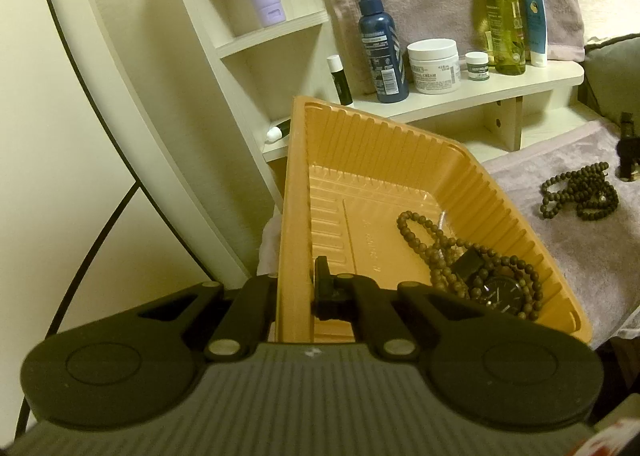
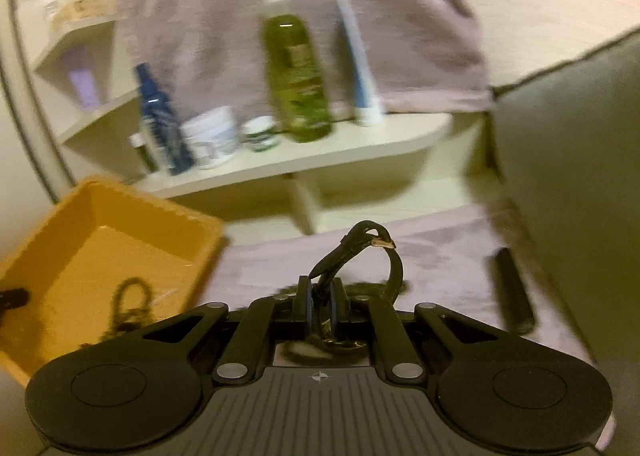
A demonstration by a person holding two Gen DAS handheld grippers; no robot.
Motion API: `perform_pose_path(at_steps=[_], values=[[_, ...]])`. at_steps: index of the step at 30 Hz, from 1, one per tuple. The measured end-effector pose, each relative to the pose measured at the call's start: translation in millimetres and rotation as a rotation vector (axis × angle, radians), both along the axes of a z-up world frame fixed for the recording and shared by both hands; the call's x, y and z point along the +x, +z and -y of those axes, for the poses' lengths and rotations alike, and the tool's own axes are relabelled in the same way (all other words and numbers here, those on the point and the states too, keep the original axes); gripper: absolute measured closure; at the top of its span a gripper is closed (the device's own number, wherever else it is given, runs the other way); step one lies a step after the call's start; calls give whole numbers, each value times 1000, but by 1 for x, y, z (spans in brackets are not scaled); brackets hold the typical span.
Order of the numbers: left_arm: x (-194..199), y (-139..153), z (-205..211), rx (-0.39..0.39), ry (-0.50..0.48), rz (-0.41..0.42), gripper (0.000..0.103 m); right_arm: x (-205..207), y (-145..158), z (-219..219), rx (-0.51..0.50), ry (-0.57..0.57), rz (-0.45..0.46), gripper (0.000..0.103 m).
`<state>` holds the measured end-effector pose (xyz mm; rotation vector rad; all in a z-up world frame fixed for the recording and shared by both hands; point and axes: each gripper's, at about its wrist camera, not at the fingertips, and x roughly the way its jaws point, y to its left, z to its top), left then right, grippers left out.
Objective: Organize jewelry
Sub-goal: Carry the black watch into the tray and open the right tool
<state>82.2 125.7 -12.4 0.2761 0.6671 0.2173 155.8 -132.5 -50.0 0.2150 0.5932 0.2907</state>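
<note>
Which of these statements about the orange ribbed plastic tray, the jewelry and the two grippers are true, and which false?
1. The left gripper clamps the wall of the orange ribbed plastic tray. True.
2. The tray is empty. False: it holds a brown bead strand and a black-faced watch.
3. The right gripper pinches a black strap with a gold buckle. True.
4. No jewelry lies outside the tray. False: a dark bead strand lies on the mauve cloth.
5. The green bottle stands on the shelf. True.
</note>
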Motion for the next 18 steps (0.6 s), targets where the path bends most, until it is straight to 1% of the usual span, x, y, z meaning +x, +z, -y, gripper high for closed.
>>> perform_pose_path(at_steps=[5, 15, 18], values=[[0, 0, 0, 0, -1, 0, 100, 3, 8, -37, 40, 123, -3, 95], [0, 0, 0, 0, 0, -1, 100, 2, 10, -119, 74, 365, -10, 95], [-1, 0, 1, 1, -2, 1, 100, 3, 9, -139, 70, 415, -8, 94]])
